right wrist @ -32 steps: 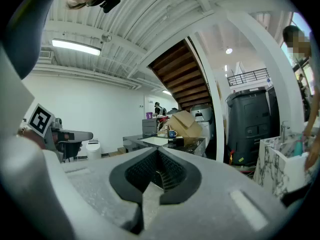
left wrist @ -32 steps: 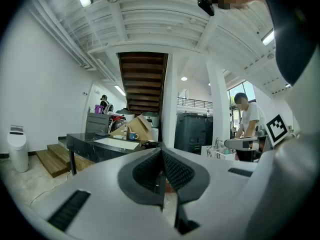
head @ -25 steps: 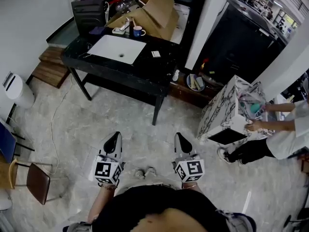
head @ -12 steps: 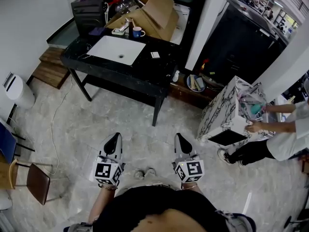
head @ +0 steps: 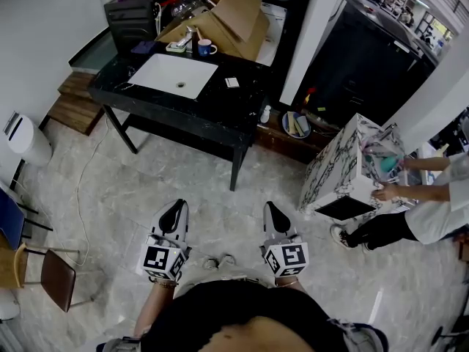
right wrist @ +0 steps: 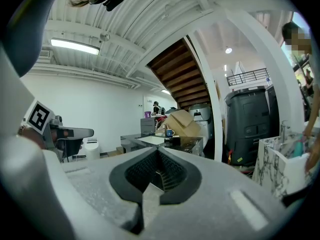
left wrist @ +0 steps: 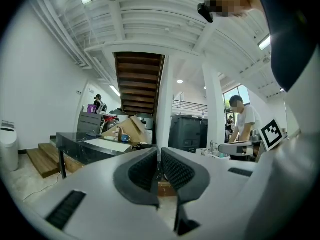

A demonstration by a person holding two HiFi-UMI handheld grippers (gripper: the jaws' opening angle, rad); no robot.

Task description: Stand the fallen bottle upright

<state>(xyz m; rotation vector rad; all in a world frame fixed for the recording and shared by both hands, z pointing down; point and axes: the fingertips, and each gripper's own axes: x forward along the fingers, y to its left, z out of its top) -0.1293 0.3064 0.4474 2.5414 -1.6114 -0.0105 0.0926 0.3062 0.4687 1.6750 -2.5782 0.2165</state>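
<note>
Little has changed over the last second. In the head view the black table [head: 220,105] has drifted slightly left, while our two tongs sit where they were, held low and well short of it. So we judge the task has not begun, and we still have to close the distance.

The left gripper [head: 174,210] is clenched on nothing, its pads meeting at the tips. The right gripper [head: 272,210] is likewise pressed together and empty.

We cannot pick out a fallen bottle with confidence. It may lie in the clutter at the table's far edge, beside the blue mug [head: 206,48] and the cardboard box [head: 227,17]. A small white bottle [head: 265,114] stands upright just past the table's right end.
</note>
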